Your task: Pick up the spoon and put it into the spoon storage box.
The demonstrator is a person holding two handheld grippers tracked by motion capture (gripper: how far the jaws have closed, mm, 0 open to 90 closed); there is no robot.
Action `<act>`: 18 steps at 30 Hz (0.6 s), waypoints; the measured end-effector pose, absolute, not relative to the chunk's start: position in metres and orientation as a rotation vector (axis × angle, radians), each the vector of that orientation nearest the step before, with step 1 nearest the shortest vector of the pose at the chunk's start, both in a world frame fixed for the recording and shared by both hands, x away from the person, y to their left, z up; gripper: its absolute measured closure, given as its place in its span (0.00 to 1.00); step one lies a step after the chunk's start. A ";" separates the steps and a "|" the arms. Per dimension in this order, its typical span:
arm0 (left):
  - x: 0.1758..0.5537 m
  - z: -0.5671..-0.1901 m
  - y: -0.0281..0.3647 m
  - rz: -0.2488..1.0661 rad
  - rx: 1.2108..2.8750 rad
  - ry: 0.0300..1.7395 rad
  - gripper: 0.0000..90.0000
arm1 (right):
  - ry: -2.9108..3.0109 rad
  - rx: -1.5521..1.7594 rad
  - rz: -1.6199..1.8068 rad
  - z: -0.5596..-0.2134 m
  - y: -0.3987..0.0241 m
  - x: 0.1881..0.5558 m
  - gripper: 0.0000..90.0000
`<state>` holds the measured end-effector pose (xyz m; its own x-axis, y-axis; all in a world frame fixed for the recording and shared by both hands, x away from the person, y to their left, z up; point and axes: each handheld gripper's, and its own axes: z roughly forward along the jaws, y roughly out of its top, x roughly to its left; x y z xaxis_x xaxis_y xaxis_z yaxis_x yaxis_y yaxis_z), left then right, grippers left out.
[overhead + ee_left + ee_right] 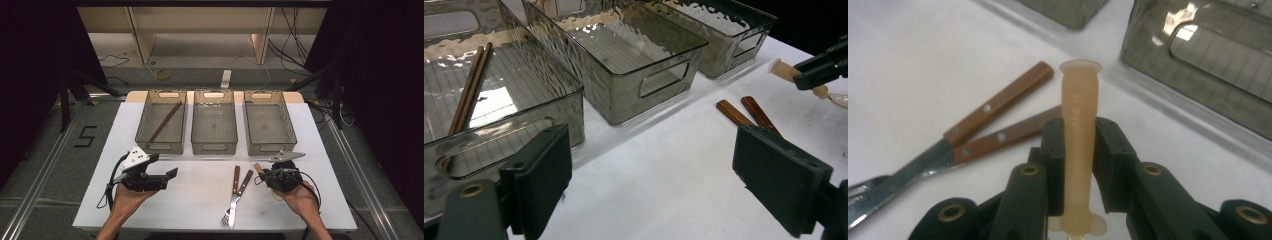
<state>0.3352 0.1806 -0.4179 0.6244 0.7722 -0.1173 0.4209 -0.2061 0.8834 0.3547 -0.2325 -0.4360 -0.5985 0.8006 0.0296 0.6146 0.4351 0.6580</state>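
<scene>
Clamped in the right gripper (1079,150), a beige plastic handle (1078,120); left gripper (664,175) gapes empty near the table's (200,195) front edge.

A pale beige handle (1078,145) is clamped between the two black jaws of the right gripper (1079,155), its flared end pointing away. To the left, a fork (938,160) and a knife (998,137) (both wooden-handled) are laid on the white table (913,60). A smoky plastic bin (1208,55) is seen at the upper right.

Beyond your tools, pale shelving (200,30) stands past the white counter (200,195); grey floor (45,150) and dark curtains (35,45) flank you.
</scene>
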 end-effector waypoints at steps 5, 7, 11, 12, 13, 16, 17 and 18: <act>0.335 -0.418 0.181 0.439 1.827 0.961 0.17 | 2.366 1.220 0.968 -0.429 -0.233 0.357 0.85; 0.335 -0.417 0.181 0.442 1.822 0.961 0.18 | 2.361 1.204 0.976 -0.426 -0.231 0.359 0.85; 0.335 -0.417 0.182 0.446 1.817 0.959 0.18 | 2.350 1.192 0.995 -0.423 -0.228 0.363 0.85; 0.335 -0.417 0.182 0.446 1.818 0.955 0.18 | 2.352 1.193 0.997 -0.422 -0.226 0.364 0.85; 0.335 -0.417 0.182 0.445 1.817 0.957 0.18 | 2.351 1.187 1.000 -0.422 -0.225 0.366 0.85; 0.335 -0.417 0.183 0.445 1.815 0.957 0.18 | 2.345 1.184 1.009 -0.419 -0.224 0.369 0.85; 0.335 -0.417 0.183 0.444 1.816 0.957 0.18 | 2.344 1.182 1.012 -0.419 -0.223 0.370 0.85; 0.335 -0.417 0.183 0.446 1.816 0.957 0.18 | 2.342 1.184 1.016 -0.418 -0.223 0.371 0.85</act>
<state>0.3349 0.1827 -0.4173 0.6197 0.7761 -0.1170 0.4099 -0.1929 0.8915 0.3707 -0.2230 -0.4183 -0.6022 0.7979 0.0280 0.5657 0.4016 0.7202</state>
